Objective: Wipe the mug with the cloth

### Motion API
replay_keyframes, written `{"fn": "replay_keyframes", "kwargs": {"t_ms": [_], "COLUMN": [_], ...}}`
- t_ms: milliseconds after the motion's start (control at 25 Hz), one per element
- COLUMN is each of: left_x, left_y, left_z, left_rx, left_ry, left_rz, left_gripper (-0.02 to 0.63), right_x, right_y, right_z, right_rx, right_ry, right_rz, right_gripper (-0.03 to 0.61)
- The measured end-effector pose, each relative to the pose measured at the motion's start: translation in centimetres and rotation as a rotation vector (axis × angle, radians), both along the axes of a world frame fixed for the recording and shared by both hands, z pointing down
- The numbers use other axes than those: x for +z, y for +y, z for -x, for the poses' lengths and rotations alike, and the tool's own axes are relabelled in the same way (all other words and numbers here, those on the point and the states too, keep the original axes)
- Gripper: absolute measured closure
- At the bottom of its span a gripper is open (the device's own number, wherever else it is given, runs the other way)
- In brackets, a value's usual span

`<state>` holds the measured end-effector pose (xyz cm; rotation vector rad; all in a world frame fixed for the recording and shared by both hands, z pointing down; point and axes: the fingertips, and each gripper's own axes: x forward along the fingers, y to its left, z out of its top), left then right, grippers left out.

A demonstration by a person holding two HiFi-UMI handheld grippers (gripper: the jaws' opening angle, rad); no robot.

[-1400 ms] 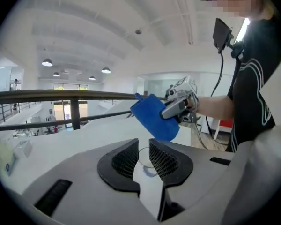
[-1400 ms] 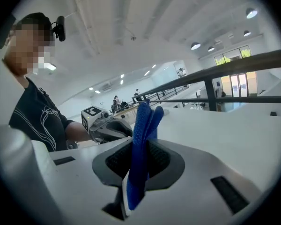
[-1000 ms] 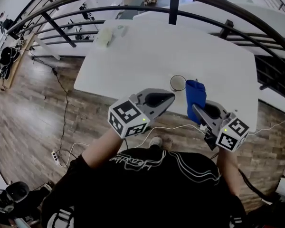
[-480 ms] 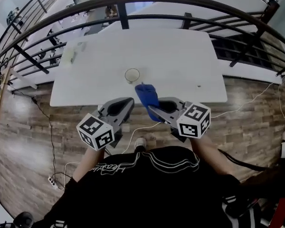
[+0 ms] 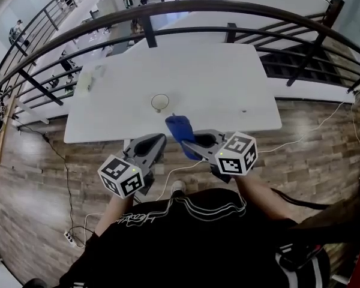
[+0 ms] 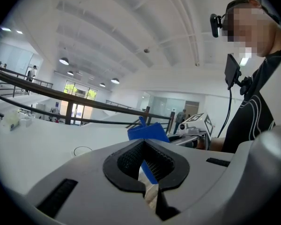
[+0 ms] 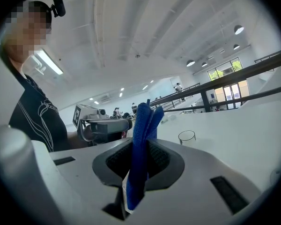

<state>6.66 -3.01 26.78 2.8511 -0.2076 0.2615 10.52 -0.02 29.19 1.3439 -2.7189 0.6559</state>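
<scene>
Head view: glass mug (image 5: 159, 102) stands alone on the white table (image 5: 228, 71), at 11 o'clock from the blue cloth (image 5: 179, 131), which the right gripper (image 5: 191, 143) carries short of the near edge. The left gripper (image 5: 157, 140) sits at its 9 o'clock. Nothing steadies the mug, so a one-sided wipe would likely slide or tip it. A black railing (image 5: 186, 6) curves behind, with wood floor (image 5: 324, 137) below.

Left gripper view: jaws pressed together and empty; they must open to brace the mug (image 6: 83, 150).

Right gripper view: jaws clamped on the cloth (image 7: 141, 149), whose free end stands loose and could fold away. The mug (image 7: 187, 136) is at 2 o'clock, with a bright hall beyond.
</scene>
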Motion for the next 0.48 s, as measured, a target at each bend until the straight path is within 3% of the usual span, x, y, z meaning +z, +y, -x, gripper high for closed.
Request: {"fn": "replay_keyframes", "kwargs": {"t_ms": [480], "left_x": [0.8], "left_y": [1.7], "left_z": [0.3], "left_rx": [0.000], "left_ry": [-0.004], "left_rz": [0.013], "left_gripper": [0.607], "right_x": [0.8], "right_y": [1.8], "right_z": [0.5], "right_rx": [-0.001], "right_ry": [-0.022], "right_rz": [0.004], "right_gripper": [0.529]}}
